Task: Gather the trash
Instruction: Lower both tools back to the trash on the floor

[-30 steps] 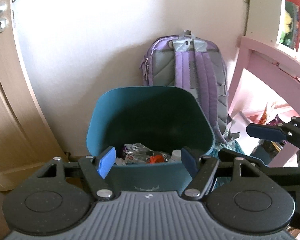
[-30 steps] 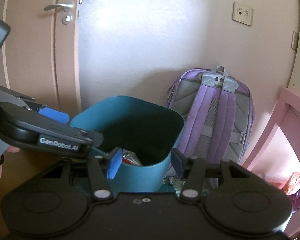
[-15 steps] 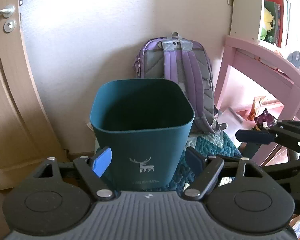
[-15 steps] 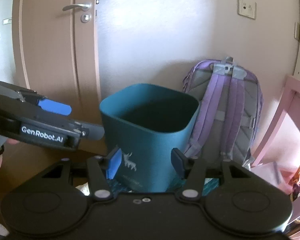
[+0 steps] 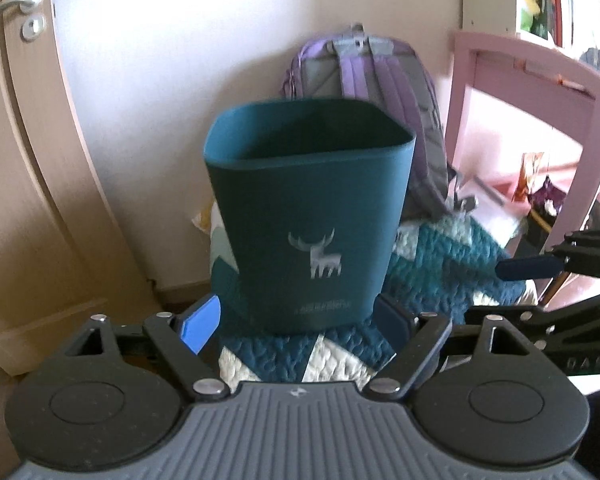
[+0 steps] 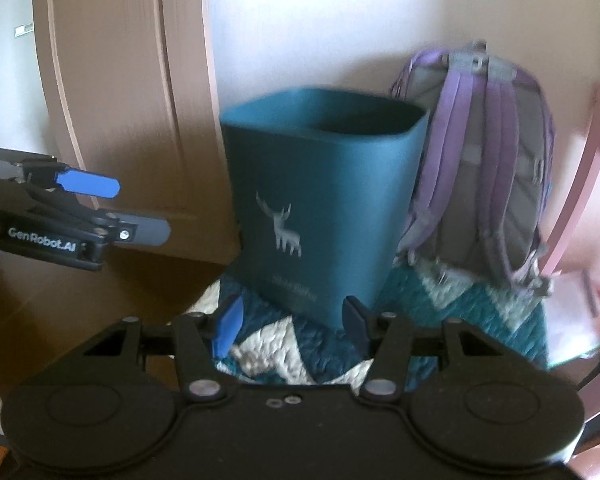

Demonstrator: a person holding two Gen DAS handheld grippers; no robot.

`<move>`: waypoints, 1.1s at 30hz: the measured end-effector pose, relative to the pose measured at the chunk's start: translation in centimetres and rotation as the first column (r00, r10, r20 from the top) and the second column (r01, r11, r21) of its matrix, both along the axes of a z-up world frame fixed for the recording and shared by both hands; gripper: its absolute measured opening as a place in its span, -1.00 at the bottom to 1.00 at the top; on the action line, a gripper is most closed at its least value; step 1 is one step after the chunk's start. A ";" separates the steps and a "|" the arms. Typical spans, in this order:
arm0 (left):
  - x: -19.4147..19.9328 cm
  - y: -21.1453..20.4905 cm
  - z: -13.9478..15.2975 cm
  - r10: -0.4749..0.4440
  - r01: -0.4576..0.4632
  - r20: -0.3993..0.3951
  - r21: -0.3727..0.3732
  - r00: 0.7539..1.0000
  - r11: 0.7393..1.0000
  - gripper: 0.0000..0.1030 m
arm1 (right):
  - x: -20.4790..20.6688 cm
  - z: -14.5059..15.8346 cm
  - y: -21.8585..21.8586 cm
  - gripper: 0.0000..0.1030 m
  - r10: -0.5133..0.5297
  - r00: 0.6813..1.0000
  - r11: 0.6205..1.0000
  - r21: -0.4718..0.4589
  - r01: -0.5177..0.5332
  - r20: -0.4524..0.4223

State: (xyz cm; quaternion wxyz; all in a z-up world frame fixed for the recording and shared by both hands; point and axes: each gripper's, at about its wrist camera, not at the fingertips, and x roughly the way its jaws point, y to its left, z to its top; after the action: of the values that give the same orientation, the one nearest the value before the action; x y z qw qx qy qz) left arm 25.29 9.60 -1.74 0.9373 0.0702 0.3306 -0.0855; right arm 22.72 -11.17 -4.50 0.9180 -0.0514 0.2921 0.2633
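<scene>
While both hand-held tools hang low in front of it, the teal square-mouthed plastic bin with a pale deer mark [image 5: 308,216] stands upright on the teal-and-cream quilted mat [image 5: 452,264], toward the mat's far edge and close to the white wall [image 5: 172,60].

- Left gripper [image 5: 296,322]: blue-padded fingers spread apart, nothing between them. The bin's base sits straight ahead, framed by the gap.
- Right gripper [image 6: 294,318]: fingers likewise apart and empty. The bin lies ahead and very slightly right of centre in its view.
- From the right wrist view the left gripper shows at the left edge, level with the bin's lower half; from the left wrist view the right tool shows at the right edge, beside the mat.
- Bin's long axis is vertical, mouth up. The interior is dark from this low angle; contents cannot be seen.
- Purple and grey backpack [image 6: 488,168] leans on the wall just behind and to the right of the bin, touching or nearly so; cannot tell which.
- Wooden door [image 6: 112,92] to the left; pink desk frame [image 5: 536,92] to the right, with small bright scraps on the floor beneath it, too blurred to name.

Judgement: neither tool is clearly nearer; both face the bin squarely. Any loose rubbish probably lies right of the mat, the right gripper's side. Frames are motion-blurred.
</scene>
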 end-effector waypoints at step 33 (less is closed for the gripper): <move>3.0 6.3 -44.3 0.041 -0.015 -0.590 0.048 0.806 0.999 0.96 | 6.9 -39.2 5.1 0.05 0.053 0.836 0.889 -0.356 -0.288 -0.545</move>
State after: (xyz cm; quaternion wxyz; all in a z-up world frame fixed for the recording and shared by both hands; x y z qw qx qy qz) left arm 28.28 15.94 -46.06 0.7875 0.0543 0.6084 -0.0825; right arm 29.61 -6.11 -43.69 0.7424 -0.2029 0.5738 0.2801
